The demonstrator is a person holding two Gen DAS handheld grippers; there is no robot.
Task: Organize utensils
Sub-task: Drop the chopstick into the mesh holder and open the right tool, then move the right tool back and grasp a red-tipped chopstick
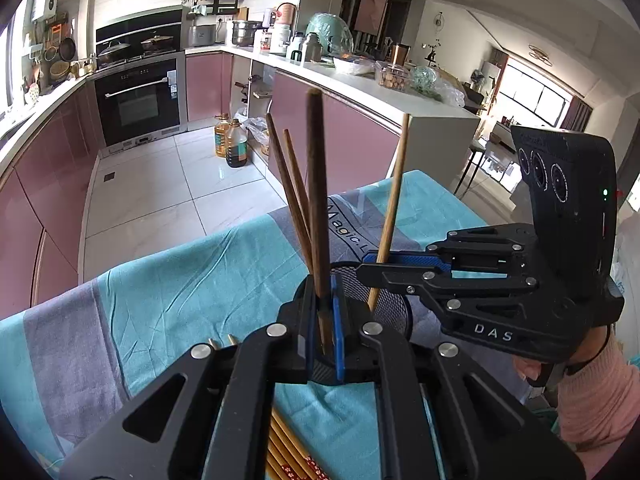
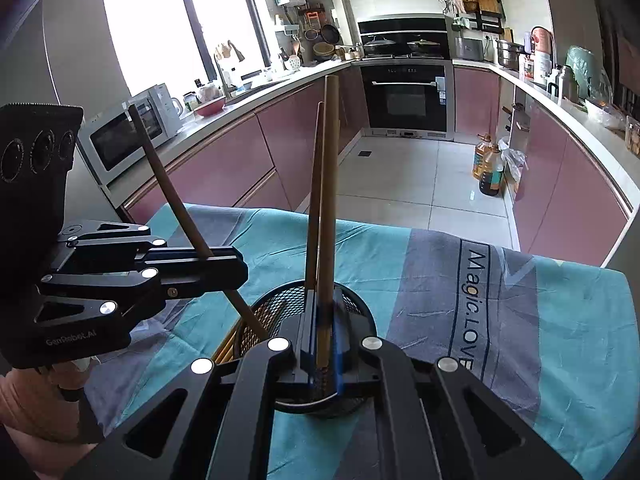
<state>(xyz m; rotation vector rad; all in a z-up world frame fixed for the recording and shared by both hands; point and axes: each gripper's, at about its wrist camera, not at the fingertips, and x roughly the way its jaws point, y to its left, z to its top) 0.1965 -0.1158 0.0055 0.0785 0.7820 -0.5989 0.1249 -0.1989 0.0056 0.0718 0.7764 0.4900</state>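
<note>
Two claws meet over a black mesh holder [image 2: 280, 308] standing on a tabletop covered by a teal and grey cloth [image 1: 168, 280].

The left claw [image 1: 326, 320] is clamped narrow on one dark brown chopstick [image 1: 316, 184], which stands nearly upright with its lower end between the blue pads. The right claw [image 2: 324, 340] is likewise clamped narrow on one light bamboo chopstick [image 2: 330, 184], held nearly upright at the holder's near rim.

In the left wrist view, two more dark chopsticks [image 1: 286, 184] lean together out of the holder, to the left of the held one. In the right wrist view, a single one shows just behind the bamboo stick.

A loose bundle of yellowish chopsticks [image 1: 286, 448] lies flat on the cloth beneath the left claw; at least five can be counted, the rest hidden. A pink sleeve [image 1: 596, 396] shows at the right claw's handle.
</note>
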